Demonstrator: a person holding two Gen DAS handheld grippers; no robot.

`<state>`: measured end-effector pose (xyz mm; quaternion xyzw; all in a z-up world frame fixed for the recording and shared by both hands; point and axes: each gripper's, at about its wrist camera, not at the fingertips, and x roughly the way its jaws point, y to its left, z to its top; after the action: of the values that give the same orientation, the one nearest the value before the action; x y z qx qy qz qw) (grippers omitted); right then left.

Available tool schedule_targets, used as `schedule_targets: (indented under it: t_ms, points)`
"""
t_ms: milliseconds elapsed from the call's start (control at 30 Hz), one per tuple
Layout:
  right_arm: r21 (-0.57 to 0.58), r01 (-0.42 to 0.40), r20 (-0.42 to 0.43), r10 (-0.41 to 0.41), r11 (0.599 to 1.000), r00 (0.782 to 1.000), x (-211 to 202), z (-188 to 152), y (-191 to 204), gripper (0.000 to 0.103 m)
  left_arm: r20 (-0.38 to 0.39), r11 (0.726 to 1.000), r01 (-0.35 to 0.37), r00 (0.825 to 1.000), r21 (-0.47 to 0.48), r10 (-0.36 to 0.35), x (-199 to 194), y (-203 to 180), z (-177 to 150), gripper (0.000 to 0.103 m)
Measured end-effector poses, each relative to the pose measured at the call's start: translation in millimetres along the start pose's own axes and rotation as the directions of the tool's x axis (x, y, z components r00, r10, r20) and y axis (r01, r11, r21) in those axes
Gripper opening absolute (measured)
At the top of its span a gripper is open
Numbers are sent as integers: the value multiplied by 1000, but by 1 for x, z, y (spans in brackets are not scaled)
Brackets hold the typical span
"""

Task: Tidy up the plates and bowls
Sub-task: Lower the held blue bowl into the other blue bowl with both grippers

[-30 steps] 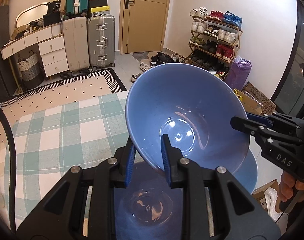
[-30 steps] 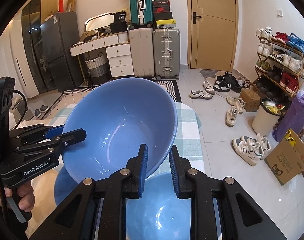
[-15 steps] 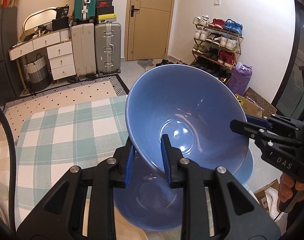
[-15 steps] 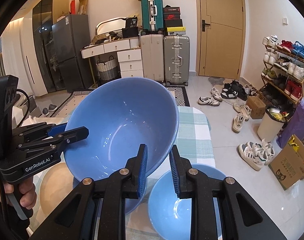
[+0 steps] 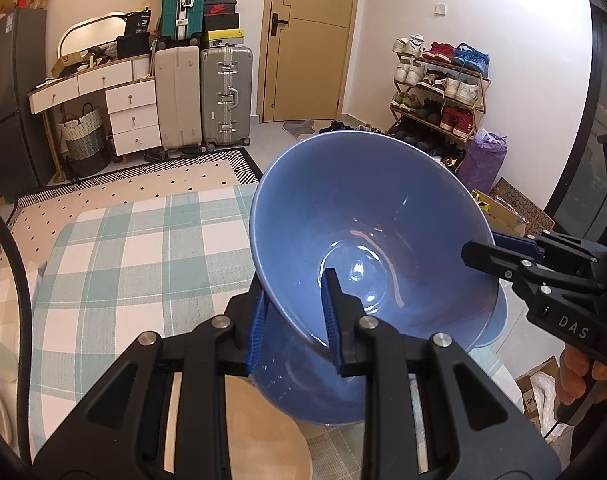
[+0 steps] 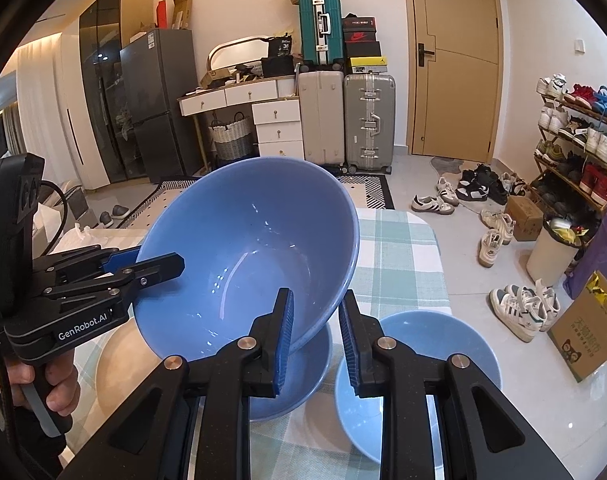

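Both grippers, left [image 5: 293, 320] and right [image 6: 315, 330], clamp their fingers on the big blue bowl's [image 6: 247, 256] rim at nine and three o'clock — glazed, slippery, probably heavy and breakable.

1. The large glossy ceramic bowl [image 5: 367, 232] is plain mid-blue inside and out.
2. The second bowl beneath it [image 6: 299, 376] and the smaller bowl on the table [image 6: 419, 344] are the same blue.
3. The tablecloth [image 5: 135, 256] is checked in pale green and white.
4. The round flat plate [image 5: 263, 436] is plain beige.
5. The left gripper [image 5: 293, 320] and right gripper [image 6: 317, 332] are black with ridged blue pads.
6. The rug on the floor [image 5: 143, 184] is cream with small black diamonds and a black-and-white herringbone border.
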<state>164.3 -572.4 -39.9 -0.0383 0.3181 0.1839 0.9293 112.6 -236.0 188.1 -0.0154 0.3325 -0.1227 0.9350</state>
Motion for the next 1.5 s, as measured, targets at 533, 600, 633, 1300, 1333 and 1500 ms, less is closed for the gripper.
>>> schedule_targets:
  t_ms: [533, 600, 633, 1300, 1333, 1500]
  points:
    - [-11, -31, -36, 30, 999, 999, 10, -29, 13, 24, -13, 1000, -27, 1000, 1, 27, 4, 9, -35, 22]
    - [-11, -30, -42, 30, 999, 999, 11, -33, 13, 24, -15, 1000, -28, 1000, 3, 28, 5, 9, -39, 22]
    - [-9, -31, -44, 31, 999, 999, 12, -35, 14, 24, -16, 1000, -29, 999, 3, 29, 5, 9, -41, 22]
    - [-19, -5, -97, 3, 1000, 995, 44, -54, 15, 24, -74, 998, -52, 996, 33, 55, 44, 15, -77, 22]
    - [-22, -1, -100, -1, 1000, 995, 46, -54, 15, 24, -74, 998, -58, 995, 38, 60, 47, 15, -78, 22]
    - [-33, 18, -110, -21, 999, 994, 55, -57, 13, 24, -86, 997, -63, 994, 49, 67, 61, 14, -81, 22]
